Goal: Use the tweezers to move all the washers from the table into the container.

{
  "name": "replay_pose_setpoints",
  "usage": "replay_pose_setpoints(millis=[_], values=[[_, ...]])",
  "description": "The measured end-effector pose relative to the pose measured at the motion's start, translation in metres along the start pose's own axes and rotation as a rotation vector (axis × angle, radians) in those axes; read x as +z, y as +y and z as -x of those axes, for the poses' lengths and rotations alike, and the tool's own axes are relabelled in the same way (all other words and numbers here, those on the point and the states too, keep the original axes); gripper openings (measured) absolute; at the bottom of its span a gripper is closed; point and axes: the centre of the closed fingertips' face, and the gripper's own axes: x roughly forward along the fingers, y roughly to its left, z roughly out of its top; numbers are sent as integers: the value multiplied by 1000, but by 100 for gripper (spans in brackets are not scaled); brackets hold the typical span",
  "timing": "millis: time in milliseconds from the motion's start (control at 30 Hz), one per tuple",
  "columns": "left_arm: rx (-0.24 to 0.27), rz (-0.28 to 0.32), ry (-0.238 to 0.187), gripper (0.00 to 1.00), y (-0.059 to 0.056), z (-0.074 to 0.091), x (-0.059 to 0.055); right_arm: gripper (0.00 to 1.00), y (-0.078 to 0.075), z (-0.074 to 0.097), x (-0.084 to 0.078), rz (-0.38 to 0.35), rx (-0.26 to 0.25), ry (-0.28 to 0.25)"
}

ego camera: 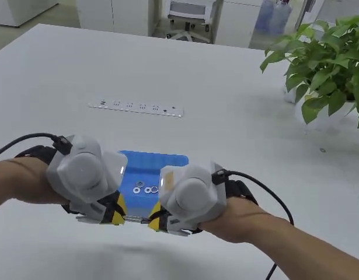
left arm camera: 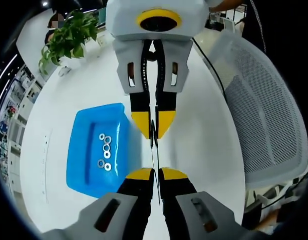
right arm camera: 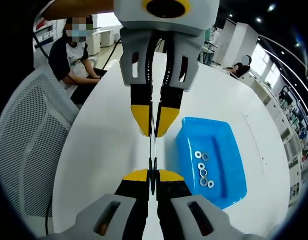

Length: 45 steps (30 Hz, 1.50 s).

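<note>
The person is holding the two claws nose to nose over the white table (ego camera: 237,116). From the head view I am seeing a power strip (ego camera: 135,107) and one potted plant (ego camera: 331,64) beyond them. The right gripper view is taking in a mesh chair (right arm camera: 33,125) and a seated person (right arm camera: 73,55) instead.

There is one pair of tweezers (left arm camera: 155,150), bridging the gap between the claws. The left gripper (left arm camera: 155,172) is pinching one end with its jaws pressed together, and the right gripper (left arm camera: 154,131) is pinching the other end the same way.

There is one blue container (left arm camera: 83,170), lying just beside the claws, on their far side from the person. The washers (right arm camera: 203,169) are sitting inside it in a loose row. I am counting five or six; some are touching, so I cannot settle the number.
</note>
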Motion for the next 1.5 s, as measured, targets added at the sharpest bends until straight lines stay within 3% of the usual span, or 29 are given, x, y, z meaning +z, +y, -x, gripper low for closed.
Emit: replay_pose_setpoints(millis=[233,433,600,1500], values=[[-7,21,-14,8,-3,-14,-5,4,6,-8,-10,-24,1,12],[-24,26,7,8,-9,-26,-12,4,13,-18,-16,-40,10,23],[-39,44,0,8,-15,-32,-16,5,18,-24,-20,-47,24,25],[-66,55,13,9,-22,-47,-23,10,28,-33,-29,-52,60,48]])
